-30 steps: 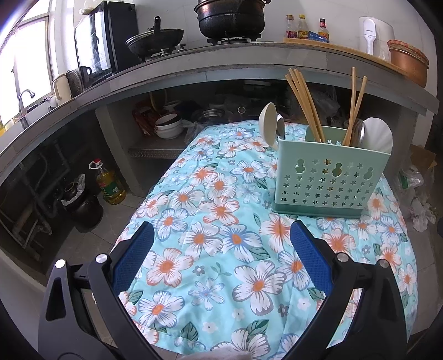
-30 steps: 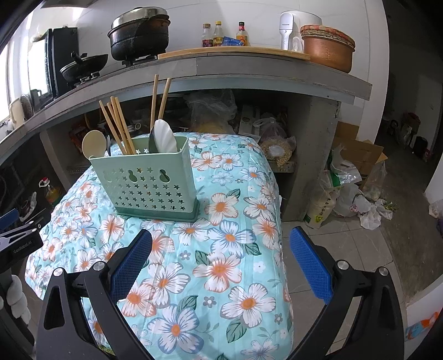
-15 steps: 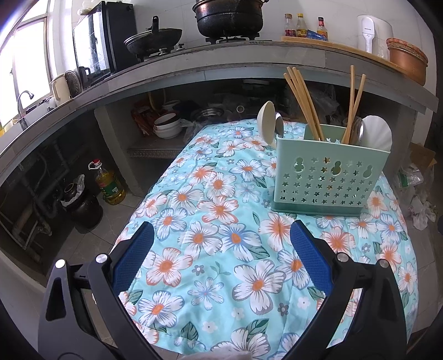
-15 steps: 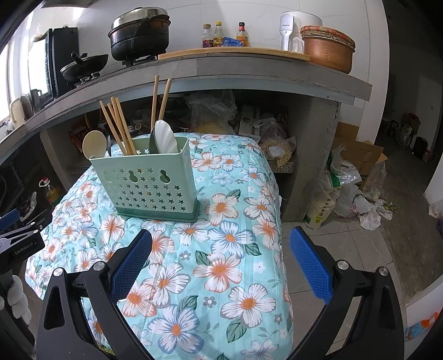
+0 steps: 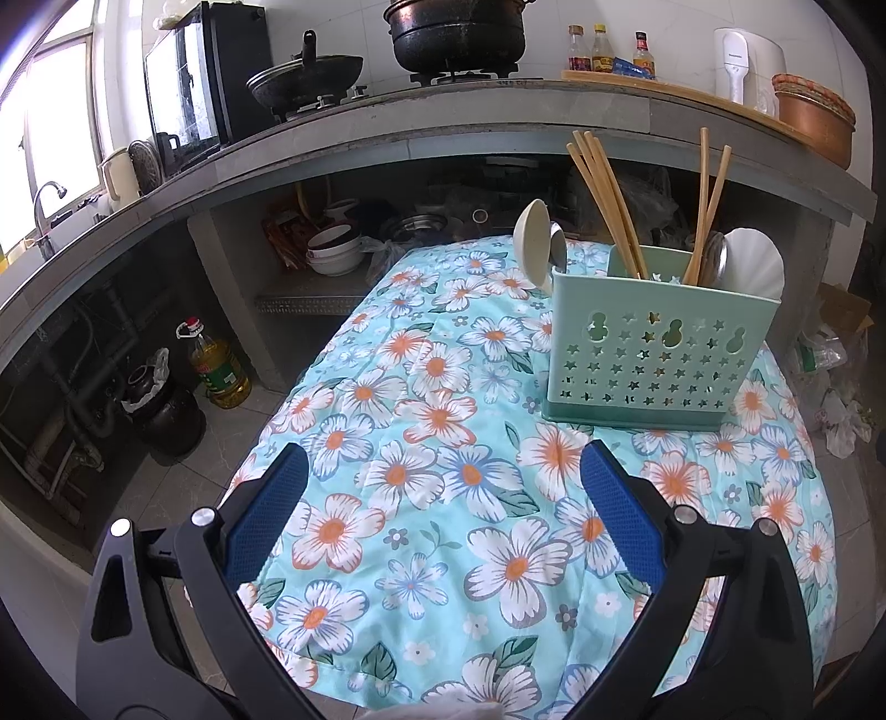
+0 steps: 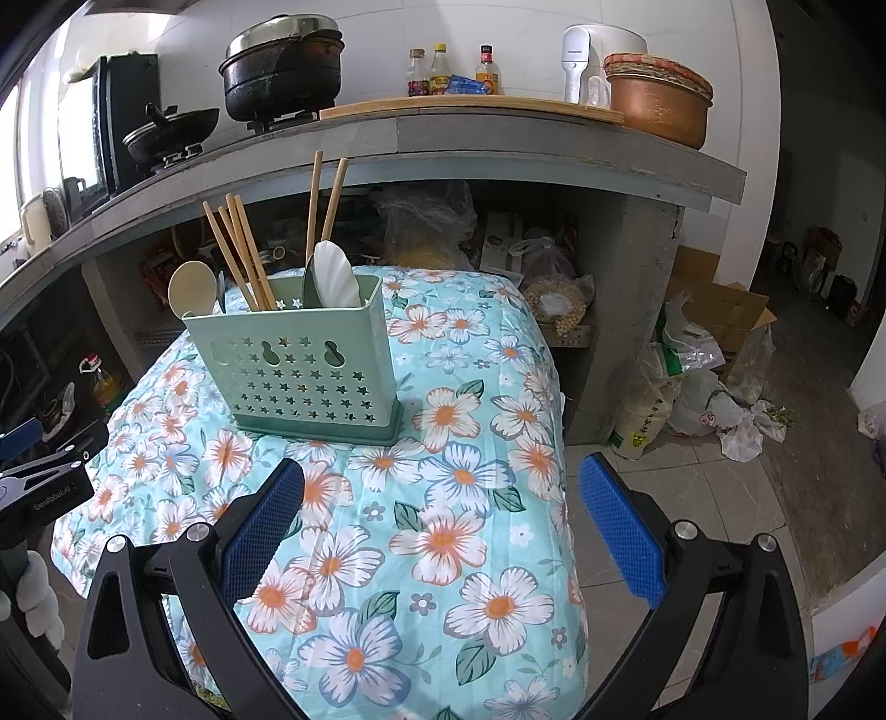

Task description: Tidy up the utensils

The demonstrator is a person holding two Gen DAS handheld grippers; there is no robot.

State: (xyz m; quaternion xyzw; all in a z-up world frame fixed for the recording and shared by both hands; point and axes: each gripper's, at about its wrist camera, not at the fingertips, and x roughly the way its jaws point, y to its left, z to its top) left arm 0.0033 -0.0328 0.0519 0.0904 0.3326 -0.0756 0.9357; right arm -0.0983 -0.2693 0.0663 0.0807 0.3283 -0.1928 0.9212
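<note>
A mint-green utensil caddy (image 5: 642, 354) (image 6: 310, 365) with star-shaped holes stands on a table under a floral cloth (image 5: 432, 443) (image 6: 443, 498). Wooden chopsticks (image 5: 603, 205) (image 6: 238, 249), a beige spoon (image 5: 529, 235) (image 6: 191, 288) and a white spoon (image 5: 756, 268) (image 6: 335, 274) stick out of it. My left gripper (image 5: 443, 498) hovers open over the cloth, well short of the caddy, with nothing between its blue pads. My right gripper (image 6: 443, 504) is open too and holds nothing, near the table's right edge. The left gripper's body (image 6: 44, 476) shows at the far left of the right wrist view.
A concrete counter (image 5: 443, 127) runs behind the table and carries pots (image 5: 459, 33), sauce bottles (image 6: 443, 72) and a copper-coloured pot (image 6: 659, 99). Bowls (image 5: 332, 255) and an oil bottle (image 5: 219, 371) sit below it. Bags and a cardboard box (image 6: 714, 315) lie on the floor to the right.
Both views have shifted only slightly; the caddy sits a touch higher in the left wrist view. Both grippers stay open and nothing was picked up.
</note>
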